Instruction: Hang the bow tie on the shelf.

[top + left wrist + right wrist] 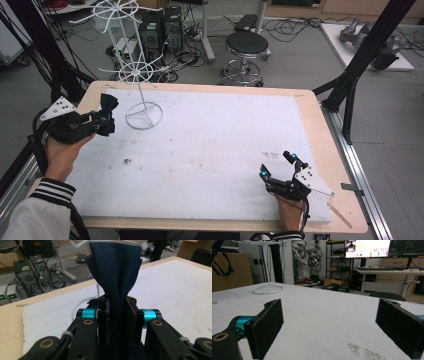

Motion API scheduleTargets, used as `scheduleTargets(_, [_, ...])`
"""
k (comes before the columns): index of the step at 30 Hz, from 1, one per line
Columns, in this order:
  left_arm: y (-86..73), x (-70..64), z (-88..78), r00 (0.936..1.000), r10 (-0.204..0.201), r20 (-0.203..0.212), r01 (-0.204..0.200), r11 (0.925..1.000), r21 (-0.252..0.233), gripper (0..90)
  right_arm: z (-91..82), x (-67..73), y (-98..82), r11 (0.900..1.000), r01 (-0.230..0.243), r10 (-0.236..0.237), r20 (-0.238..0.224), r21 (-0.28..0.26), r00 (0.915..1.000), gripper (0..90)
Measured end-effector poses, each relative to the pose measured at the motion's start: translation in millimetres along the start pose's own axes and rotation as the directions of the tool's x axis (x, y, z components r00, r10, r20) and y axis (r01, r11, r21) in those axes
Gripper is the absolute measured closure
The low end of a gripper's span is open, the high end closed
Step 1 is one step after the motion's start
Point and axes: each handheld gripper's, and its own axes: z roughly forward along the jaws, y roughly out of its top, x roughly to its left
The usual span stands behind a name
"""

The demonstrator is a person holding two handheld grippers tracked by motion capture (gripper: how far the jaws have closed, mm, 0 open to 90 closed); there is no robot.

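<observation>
The left gripper pinches a bunched piece of dark navy cloth between its two black jaws; the pads press the fabric into a narrow neck, and above them the cloth fans out in upright folds. In the high view this left gripper is held above the table's near-left corner area, the cloth sticking up from its tips, with the grey three-cornered plate on its back and the person's left hand wrapped under it, a striped cuff behind.

Just beyond the cloth stands a white wire rack, a thin pole with spoked rings at two heights and a round wire base resting on the white board. In the left gripper view a white wire arm of the rack crosses right above the top edge of the cloth; whether they touch I cannot tell.

The right gripper rests low at the near-right part of the white board, its jaws spread wide with nothing between them. In the right gripper view the gripper shows two black padded jaws far apart over bare, slightly scuffed board, and the rack's base lies well off.

The white board covers a wooden table. Behind it are a black stool and computer towers. A monitor in the right gripper view carries writing too small to read.
</observation>
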Motion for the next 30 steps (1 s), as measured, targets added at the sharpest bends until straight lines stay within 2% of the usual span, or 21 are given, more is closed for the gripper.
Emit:
scheduleTargets(3, [2.1, 4.7, -1.5, 1.0000, -0.008, 0.000, 0.008, 1.0000, -0.005, 74.3, 0.0, 0.1, 0.0, 1.000, -0.006, 0.006, 0.000, -0.001, 1.0000, 6.7])
scheduleTargets(8, [5.7, 11.3, -4.2, 0.9993, -0.036, 0.011, 0.037, 0.9983, -0.046, 74.3, 0.1, 0.2, 0.0, 1.000, -0.005, 0.005, 0.000, -0.002, 1.0000, 6.7])
scheduleTargets(12, [7.2, 13.9, -5.3, 0.9990, -0.044, -0.007, 0.043, 0.9970, -0.064, 74.3, 0.1, 0.0, -0.1, 1.000, -0.003, 0.003, 0.000, -0.002, 1.0000, 6.7])
scheduleTargets(18, [10.9, 18.1, -7.7, 0.9964, -0.063, -0.057, 0.057, 0.9939, -0.095, 74.3, 0.1, 0.1, 0.0, 1.000, -0.002, 0.002, -0.001, -0.002, 1.0000, 6.7])
scheduleTargets(30, [26.7, 23.5, -3.1, 0.9933, -0.080, -0.083, 0.069, 0.9890, -0.131, 74.2, 0.0, 0.0, 0.0, 1.000, -0.002, 0.002, -0.001, -0.002, 1.0000, 6.7])
